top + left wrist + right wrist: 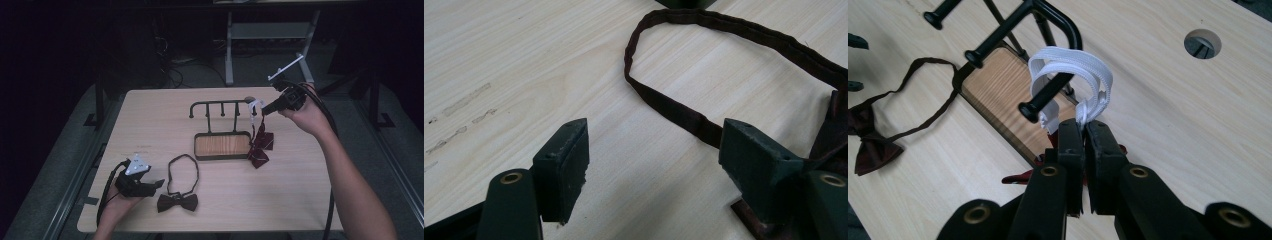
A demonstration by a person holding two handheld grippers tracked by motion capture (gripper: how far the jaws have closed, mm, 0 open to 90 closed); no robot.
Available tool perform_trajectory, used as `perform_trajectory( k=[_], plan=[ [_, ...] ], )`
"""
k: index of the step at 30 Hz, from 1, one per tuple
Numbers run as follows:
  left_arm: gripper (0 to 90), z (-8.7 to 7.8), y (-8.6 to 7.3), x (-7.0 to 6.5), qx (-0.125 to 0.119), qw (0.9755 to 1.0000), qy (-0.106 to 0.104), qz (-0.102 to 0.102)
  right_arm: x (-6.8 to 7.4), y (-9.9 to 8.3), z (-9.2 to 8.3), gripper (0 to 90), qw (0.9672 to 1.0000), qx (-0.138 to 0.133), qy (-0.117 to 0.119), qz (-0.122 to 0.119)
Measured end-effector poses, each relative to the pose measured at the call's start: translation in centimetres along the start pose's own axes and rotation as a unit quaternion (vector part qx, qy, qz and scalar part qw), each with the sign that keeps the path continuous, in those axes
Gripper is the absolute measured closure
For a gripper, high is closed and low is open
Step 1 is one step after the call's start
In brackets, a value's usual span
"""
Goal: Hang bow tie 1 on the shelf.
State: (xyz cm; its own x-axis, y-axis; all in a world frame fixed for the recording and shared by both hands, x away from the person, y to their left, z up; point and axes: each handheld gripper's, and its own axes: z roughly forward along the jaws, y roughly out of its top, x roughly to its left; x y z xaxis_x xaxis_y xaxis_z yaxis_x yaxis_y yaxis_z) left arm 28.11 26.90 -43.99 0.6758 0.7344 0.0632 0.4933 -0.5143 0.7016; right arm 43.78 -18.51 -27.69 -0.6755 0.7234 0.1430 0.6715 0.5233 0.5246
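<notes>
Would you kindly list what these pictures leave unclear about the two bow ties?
- Red bow tie: in the right gripper view, the right gripper covers most of it.
- Dark bow tie: in the left gripper view, its knot is cut off by the right edge, behind a gripper jaw.

It looked like a lab or test room: a pale wooden worktop (150, 115) stood alone in darkness, with tangled cables (172, 70) on the floor (upper left of frame) and a grey metal frame (270, 35) behind.

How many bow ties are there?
2: a dark bow tie lying flat by the left claw, and a red bow tie hanging from the right claw beside the rack.
</notes>
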Motion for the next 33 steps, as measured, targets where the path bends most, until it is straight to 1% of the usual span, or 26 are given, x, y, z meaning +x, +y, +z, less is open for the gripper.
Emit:
perform_trajectory(
  k=[2, 3, 9, 19, 22, 24, 28, 29, 30, 31, 32, 33],
  plan=[
    [28.7, 0.0, 0.0, 0.0, 0.001, 1.0000, 0.000, 0.001, -0.2, 0.0, 0.2, 85.7, 1.0000, 0.002, 0.000, 0.005],
    [28.8, 0.0, 0.0, 0.0, 0.002, 1.0000, 0.000, 0.000, -0.4, -0.1, 0.3, 85.7, 1.0000, 0.002, 0.004, 0.009],
    [28.7, 0.1, 0.0, 0.0, 0.002, 1.0000, 0.000, 0.001, -0.6, -0.2, 0.7, 84.7, 0.9999, 0.007, 0.008, 0.012],
    [28.8, 0.1, 0.1, -0.1, 0.003, 1.0000, -0.001, 0.001, -0.7, -0.8, 0.8, 80.6, 0.9998, 0.004, 0.015, 0.014],
    [28.7, 0.1, 0.1, 0.0, 0.002, 1.0000, 0.000, 0.001, -0.6, -1.3, 0.6, 79.3, 0.9997, 0.000, 0.020, 0.011],
    [28.7, 0.1, 0.1, 0.0, 0.003, 1.0000, 0.000, 0.004, -0.6, -1.7, 0.4, 75.1, 0.9996, -0.003, 0.027, 0.011],
    [28.7, 0.1, 0.1, 0.0, 0.003, 1.0000, 0.001, 0.006, -0.6, -2.4, 0.2, 73.0, 0.9993, -0.008, 0.033, 0.011],
    [28.7, 0.1, 0.1, -0.1, 0.003, 1.0000, 0.000, 0.007, -0.6, -2.9, 0.1, 70.8, 0.9992, -0.012, 0.037, 0.012],
    [28.7, 0.1, 0.1, -0.1, 0.003, 1.0000, 0.000, 0.007, -0.6, -2.9, 0.1, 70.8, 0.9992, -0.012, 0.037, 0.012],
    [28.7, 0.1, 0.1, -0.1, 0.004, 1.0000, 0.000, 0.007, -0.7, -3.5, 0.1, 68.4, 0.9989, -0.015, 0.044, 0.012],
    [28.7, 0.1, 0.1, -0.1, 0.006, 1.0000, 0.000, 0.008, -0.7, -3.5, 0.1, 68.4, 0.9989, -0.015, 0.044, 0.012],
    [28.7, 0.2, 0.1, 0.0, 0.005, 1.0000, -0.001, 0.008, -0.7, -3.9, 0.1, 66.5, 0.9987, -0.016, 0.046, 0.013]
  ],
)
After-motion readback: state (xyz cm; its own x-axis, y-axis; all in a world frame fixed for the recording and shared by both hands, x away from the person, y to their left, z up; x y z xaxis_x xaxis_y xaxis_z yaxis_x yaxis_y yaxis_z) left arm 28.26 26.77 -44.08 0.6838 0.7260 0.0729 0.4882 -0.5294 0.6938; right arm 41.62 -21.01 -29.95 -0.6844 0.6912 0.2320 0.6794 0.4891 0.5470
